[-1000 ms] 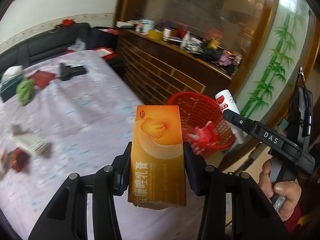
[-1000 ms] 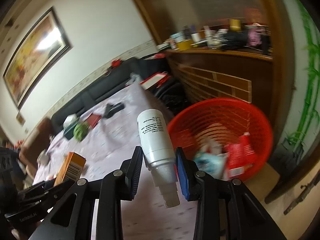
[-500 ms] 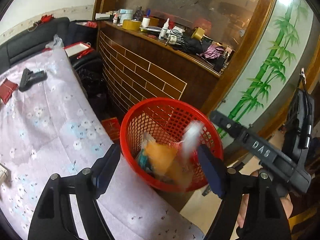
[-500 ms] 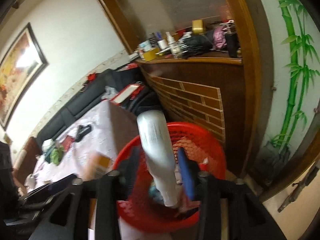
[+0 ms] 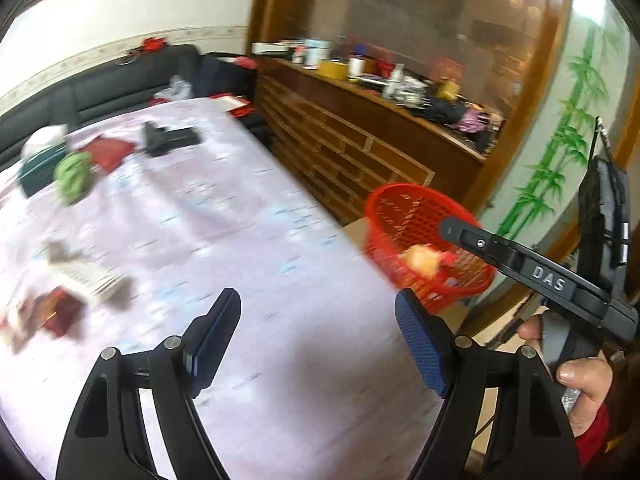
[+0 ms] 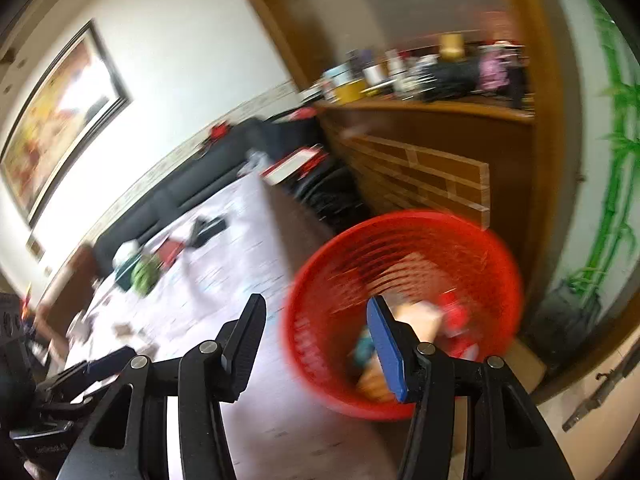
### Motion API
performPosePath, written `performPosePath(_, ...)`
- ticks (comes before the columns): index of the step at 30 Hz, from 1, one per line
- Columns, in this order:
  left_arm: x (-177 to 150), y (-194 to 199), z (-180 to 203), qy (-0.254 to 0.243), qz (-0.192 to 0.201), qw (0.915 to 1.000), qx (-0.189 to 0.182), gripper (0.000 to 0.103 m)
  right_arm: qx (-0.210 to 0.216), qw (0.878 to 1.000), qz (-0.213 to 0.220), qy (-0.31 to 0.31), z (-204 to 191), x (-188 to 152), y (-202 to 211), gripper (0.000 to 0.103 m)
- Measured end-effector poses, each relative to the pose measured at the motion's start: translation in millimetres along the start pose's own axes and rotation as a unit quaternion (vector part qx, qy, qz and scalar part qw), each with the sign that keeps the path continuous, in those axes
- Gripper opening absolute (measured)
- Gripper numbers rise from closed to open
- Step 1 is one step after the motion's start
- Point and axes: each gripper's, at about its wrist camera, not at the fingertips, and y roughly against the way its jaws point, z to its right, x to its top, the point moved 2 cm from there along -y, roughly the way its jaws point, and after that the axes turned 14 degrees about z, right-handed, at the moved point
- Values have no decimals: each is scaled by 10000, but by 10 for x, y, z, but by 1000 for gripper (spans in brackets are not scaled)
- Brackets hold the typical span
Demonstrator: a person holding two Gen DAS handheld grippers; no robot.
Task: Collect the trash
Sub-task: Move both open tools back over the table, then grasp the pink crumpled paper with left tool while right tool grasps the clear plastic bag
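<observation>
Both views blurred. L claw (image 5: 318,340) hangs over the table (image 5: 224,248), which has a pale lilac floral cloth; jaws stand wide apart w/ nothing between them, blue pads bare. R claw (image 6: 316,338) is also spread, about half as wide as it could go, empty; its left finger is over the table edge, its right finger in front of the bin (image 6: 404,312).

The bin is a red mesh basket, sitting off the table's far right corner, beside the wood cabinet (image 5: 360,148). Inside it: trash, incl. an orange-yellow piece (image 5: 420,260), some red scraps and a teal bit; too smeared to name more. In the L view the R claw's arm, marked DAS, crosses in front of the bin rim, w/ a hand (image 5: 576,376) gripping its handle at lower right, red sleeve at the wrist.

Trash on the table, all well apart from the bin: green crumpled lump (image 5: 72,176) near the far left, a dark teal box (image 5: 38,168) just beside it, a red flat packet (image 5: 108,152) behind, a black item (image 5: 168,138) near the far edge, a white ridged piece (image 5: 92,280) and a dark red wrapper (image 5: 60,312) at near left. Black sofa (image 5: 120,88) runs behind the table; framed picture (image 6: 60,120) on the wall.
</observation>
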Motion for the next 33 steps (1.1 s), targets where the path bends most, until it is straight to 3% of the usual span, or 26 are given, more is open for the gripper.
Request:
performPosePath(6,-153,430,-654,428,101,9983,374,78,624,9962,-370,481,-773,-340,-93,57)
performPosePath(12,-248,961,-1484,972,346,9895,1010,78,1127,9870,-694,911,-1447,-662,-153,57)
performPosePath(17,-328,1370,-2413,1474,456,9707,1840,78,1418,9784,-984,1139,-1856,-888,-215,57)
performPosePath(22,-419,1445,-3213,1756,314,9481,2633,77,1599,9715,-1080,1379,-2151,-1040,-217,57)
performPosePath(25,-505,1322,-3637,2153,148,9406,2622,68,1666,9682,-1149,1473,-2274,-1110,-217,57)
performPosePath(28,-594,1145,-3840,2326,-34,9390,2533,53,1706,9660,-1196,1531,-2345,-1148,-206,57)
performPosePath(33,-676,930,-3864,2142,-124,9402,2644,47,1685,9638,-1238,1651,-2429,-1181,-198,57)
